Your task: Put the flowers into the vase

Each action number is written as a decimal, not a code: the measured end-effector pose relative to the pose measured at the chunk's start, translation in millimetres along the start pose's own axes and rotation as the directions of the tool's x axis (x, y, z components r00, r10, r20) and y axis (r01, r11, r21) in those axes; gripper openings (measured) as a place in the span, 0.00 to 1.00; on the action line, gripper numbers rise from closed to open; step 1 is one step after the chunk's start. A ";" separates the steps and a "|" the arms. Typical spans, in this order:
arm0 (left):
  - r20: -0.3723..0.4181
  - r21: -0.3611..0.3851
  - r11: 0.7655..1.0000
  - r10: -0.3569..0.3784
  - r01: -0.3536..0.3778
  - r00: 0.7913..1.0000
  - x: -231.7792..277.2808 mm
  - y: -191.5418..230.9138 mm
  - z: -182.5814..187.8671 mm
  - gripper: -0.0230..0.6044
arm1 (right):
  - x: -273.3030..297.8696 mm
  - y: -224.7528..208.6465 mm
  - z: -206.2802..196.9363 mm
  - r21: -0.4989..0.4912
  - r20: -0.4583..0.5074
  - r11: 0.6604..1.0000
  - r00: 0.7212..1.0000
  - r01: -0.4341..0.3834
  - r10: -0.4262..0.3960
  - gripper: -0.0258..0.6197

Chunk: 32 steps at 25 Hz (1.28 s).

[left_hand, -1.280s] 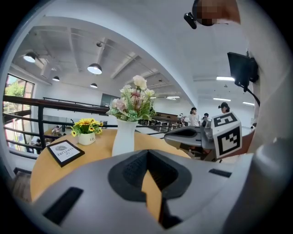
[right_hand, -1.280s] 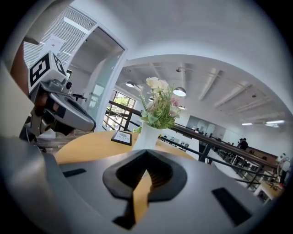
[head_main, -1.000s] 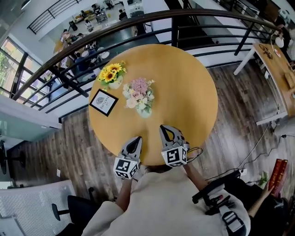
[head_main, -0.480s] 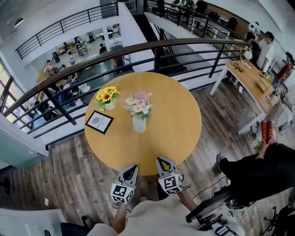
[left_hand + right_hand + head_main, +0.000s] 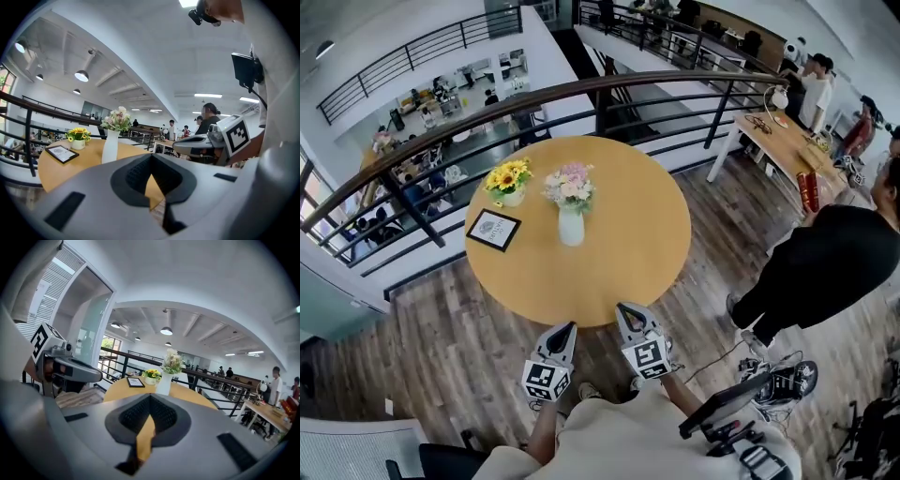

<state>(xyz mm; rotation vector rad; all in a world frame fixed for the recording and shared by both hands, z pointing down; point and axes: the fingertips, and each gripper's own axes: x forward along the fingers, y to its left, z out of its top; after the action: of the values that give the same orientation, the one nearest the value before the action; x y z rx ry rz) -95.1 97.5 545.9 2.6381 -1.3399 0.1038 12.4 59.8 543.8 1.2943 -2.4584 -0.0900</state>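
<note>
A white vase (image 5: 571, 227) stands upright left of the middle of the round wooden table (image 5: 628, 234), with pink and white flowers (image 5: 568, 186) in it. Both grippers hang off the table's near edge, over the wooden floor, pointing towards the table. My left gripper (image 5: 565, 326) is shut with nothing in it. My right gripper (image 5: 623, 307) is shut and empty too. The left gripper view shows the vase (image 5: 110, 146) and flowers (image 5: 117, 119) beyond the closed left gripper (image 5: 151, 161). Past the right gripper (image 5: 150, 397) in its own view stands the vase (image 5: 164, 383).
A pot of sunflowers (image 5: 509, 178) and a framed card (image 5: 493, 229) sit on the table's left side. A dark railing (image 5: 581, 89) curves behind the table. A person in black (image 5: 825, 272) stands at the right. A wooden desk (image 5: 778, 131) is at the back right.
Both grippers have drawn back from the table's near edge and now hang over the floor. The table looks smaller and farther. The person in black has come nearer at the right.
</note>
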 end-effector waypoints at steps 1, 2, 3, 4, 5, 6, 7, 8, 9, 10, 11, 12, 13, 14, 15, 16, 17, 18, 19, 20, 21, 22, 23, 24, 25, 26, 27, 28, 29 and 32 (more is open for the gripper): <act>0.002 0.001 1.000 0.003 -0.003 1.000 -2.7 -3.5 -0.5 0.05 | -4.2 -0.2 -2.5 0.004 0.000 1.000 1.000 0.001 -0.001 0.05; 0.003 0.003 1.000 0.006 -0.006 1.000 -4.3 -7.1 -0.5 0.05 | -8.3 -1.2 -3.3 0.008 0.005 1.000 1.000 0.001 -0.001 0.05; 0.003 0.005 1.000 0.010 -0.010 1.000 -5.1 -10.7 -0.1 0.05 | -12.1 -3.1 -2.4 0.014 0.011 1.000 1.000 0.001 -0.001 0.05; 0.000 0.007 1.000 0.015 -0.015 1.000 -5.0 -14.4 0.4 0.05 | -15.5 -5.6 -1.3 0.022 0.016 1.000 1.000 -0.001 0.001 0.05; -0.005 0.009 1.000 0.020 -0.020 1.000 -4.0 -18.9 0.9 0.05 | -19.1 -9.0 -0.9 0.030 0.020 1.000 1.000 -0.004 0.004 0.05; -0.011 0.011 1.000 0.024 -0.023 1.000 -2.1 -24.7 1.4 0.05 | -23.1 -13.4 -1.2 0.037 0.024 0.999 1.000 -0.007 0.007 0.05; -0.016 0.016 1.000 0.026 -0.025 1.000 0.4 -31.4 1.8 0.05 | -27.4 -18.3 -2.4 0.043 0.029 0.999 1.000 -0.010 0.009 0.05; -0.020 0.021 0.999 0.027 -0.026 0.999 2.7 -38.1 1.9 0.05 | -31.4 -22.8 -4.1 0.049 0.034 0.999 0.999 -0.013 0.011 0.05; -0.021 0.027 0.999 0.028 -0.028 0.999 4.3 -43.8 1.9 0.05 | -34.9 -26.2 -6.2 0.052 0.040 0.999 0.999 -0.014 0.012 0.05; -0.020 0.031 0.999 0.030 -0.030 0.999 5.0 -48.8 1.7 0.05 | -38.1 -28.3 -8.0 0.054 0.046 0.998 0.999 -0.016 0.013 0.05; -0.018 0.035 0.999 0.032 -0.032 0.999 5.2 -53.7 1.3 0.05 | -41.6 -29.7 -9.5 0.054 0.051 0.998 0.999 -0.018 0.016 0.05; -0.017 0.037 0.999 0.034 -0.033 0.999 5.7 -59.0 0.8 0.05 | -45.2 -31.1 -10.9 0.055 0.055 0.998 0.998 -0.022 0.019 0.05; -0.017 0.039 0.999 0.035 -0.035 0.999 6.7 -64.6 0.4 0.05 | -48.9 -32.8 -12.3 0.056 0.059 0.998 0.998 -0.028 0.025 0.05; -0.017 0.040 0.999 0.036 -0.035 0.999 8.3 -70.1 0.2 0.05 | -52.4 -34.7 -13.4 0.059 0.063 0.998 0.998 -0.035 0.031 0.05; -0.017 0.040 0.999 0.036 -0.036 0.999 10.1 -75.4 0.4 0.05 | -55.9 -36.8 -14.2 0.063 0.066 0.997 0.997 -0.041 0.037 0.05; -0.017 0.040 0.999 0.037 -0.036 0.999 11.8 -80.7 0.8 0.05 | -59.7 -38.8 -14.8 0.069 0.068 0.997 0.997 -0.046 0.042 0.05; -0.016 0.039 0.999 0.037 -0.036 0.999 13.3 -86.0 1.2 0.05 | -63.8 -40.6 -15.8 0.076 0.069 0.996 0.997 -0.049 0.044 0.05; -0.016 0.038 0.999 0.035 -0.034 0.999 14.7 -90.8 1.6 0.05 | -67.8 -42.1 -17.3 0.085 0.068 0.995 0.997 -0.050 0.045 0.05; -0.015 0.038 0.999 0.033 -0.032 0.999 15.8 -94.5 2.3 0.05 | -70.7 -43.0 -18.6 0.093 0.067 0.994 0.997 -0.051 0.045 0.05; -0.014 0.039 0.999 0.032 -0.032 0.999 16.3 -97.0 3.0 0.05 | -72.5 -42.8 -19.6 0.098 0.066 0.994 0.997 -0.054 0.048 0.05; -0.013 0.040 0.999 0.033 -0.033 0.999 16.1 -98.6 3.3 0.05 | -73.4 -41.6 -20.3 0.098 0.065 0.993 0.997 -0.059 0.053 0.05; -0.012 0.039 0.999 0.036 -0.035 0.999 15.5 -99.8 3.1 0.05 | -73.7 -39.9 -20.9 0.097 0.064 0.993 0.996 -0.065 0.059 0.05; -0.012 0.039 0.999 0.039 -0.039 0.999 15.3 -100.7 2.8 0.05 | -73.6 -38.9 -21.1 0.095 0.065 0.993 0.996 -0.072 0.066 0.05; -0.012 0.039 0.998 0.042 -0.042 0.999 16.1 -101.5 2.9 0.05 | -73.1 -39.3 -20.6 0.094 0.069 0.993 0.995 -0.077 0.071 0.05; -0.013 0.042 0.998 0.044 -0.044 0.999 17.6 -102.3 3.3 0.05 | -72.4 -40.8 -19.5 0.094 0.074 0.992 0.995 -0.081 0.074 0.05; -0.013 0.045 0.998 0.046 -0.045 0.999 19.3 -103.1 4.1 0.05 | -71.6 -42.7 -18.1 0.094 0.079 0.992 0.994 -0.084 0.076 0.05; -0.011 0.048 0.998 0.048 -0.047 0.999 20.6 -103.2 5.2 0.05 | -70.6 -44.2 -16.3 0.092 0.084 0.992 0.993 -0.087 0.079 0.05; -0.008 0.050 0.998 0.050 -0.050 0.999 21.1 -102.6 6.9 0.05 | -69.3 -44.8 -13.8 0.089 0.089 0.992 0.993 -0.089 0.081 0.05; -0.004 0.050 0.997 0.052 -0.052 0.999 20.4 -101.2 9.1 0.05 | -68.0 -44.3 -10.7 0.085 0.093 0.992 0.992 -0.092 0.084 0.05; 0.002 0.048 0.997 0.056 -0.056 0.998 14.3 -96.7 15.3 0.05 | -66.2 -38.0 -1.6 0.080 0.097 0.992 0.991 -0.096 0.088 0.05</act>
<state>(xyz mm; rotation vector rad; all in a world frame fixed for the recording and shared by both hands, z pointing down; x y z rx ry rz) -9.0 139.0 520.4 2.6398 -1.4299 0.1442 77.0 91.5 518.1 1.2337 -2.6233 -0.0235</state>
